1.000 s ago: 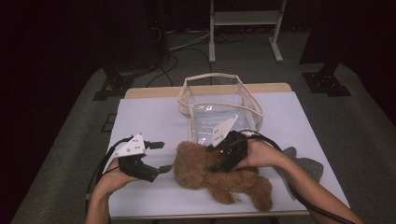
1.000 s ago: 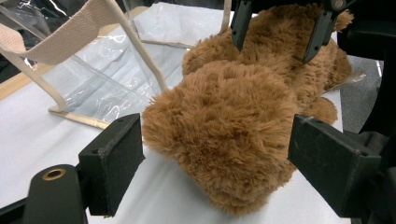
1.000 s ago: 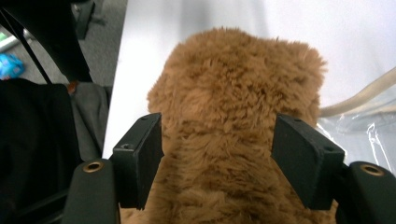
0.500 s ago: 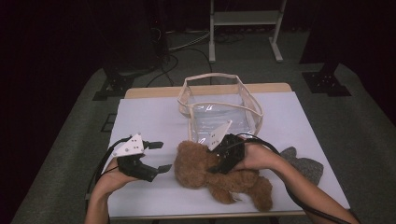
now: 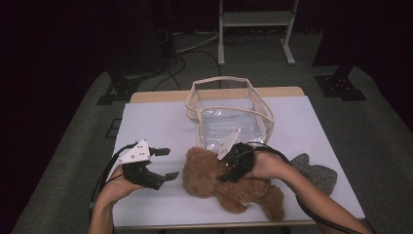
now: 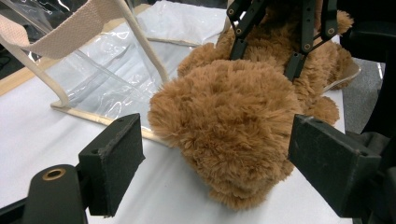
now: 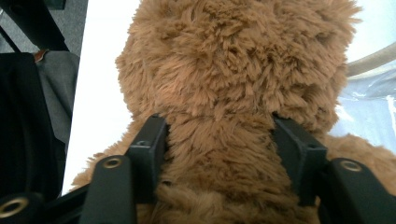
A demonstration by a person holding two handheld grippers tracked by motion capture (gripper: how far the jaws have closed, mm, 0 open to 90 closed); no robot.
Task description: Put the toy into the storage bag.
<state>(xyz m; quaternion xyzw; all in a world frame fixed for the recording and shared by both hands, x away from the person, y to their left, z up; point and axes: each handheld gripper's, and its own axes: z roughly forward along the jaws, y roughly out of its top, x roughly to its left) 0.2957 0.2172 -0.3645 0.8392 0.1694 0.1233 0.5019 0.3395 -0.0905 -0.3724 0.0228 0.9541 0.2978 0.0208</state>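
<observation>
brown plush bear (image 5: 229, 184) lies on its side at the near middle of the white table (image 5: 156, 122), just near of the clear bag (image 5: 229, 109). looks light and soft, fur squashes and gives; the neck, the narrow spot between head and body, seems the best hold. my right gripper (image 7: 219, 154) sits there, jaws just closing, pads sunk into the fur both sides. right hand comes in over the bear's back. my left gripper (image 5: 163, 163) hovers left of the head, jaws wide, touching nothing, forearm low.
</observation>
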